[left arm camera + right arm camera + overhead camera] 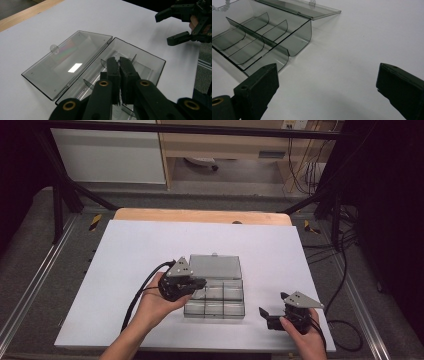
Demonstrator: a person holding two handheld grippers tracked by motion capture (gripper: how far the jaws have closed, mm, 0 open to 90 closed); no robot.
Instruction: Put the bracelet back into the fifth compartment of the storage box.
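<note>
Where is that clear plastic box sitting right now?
In the high view the clear compartment box lies open near the middle of the white table, under the left gripper, left of the right gripper.

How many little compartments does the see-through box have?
6 in the clear box, in two rows of three: three beside the open lid, three on the person's side. The left gripper covers part of one.
</note>
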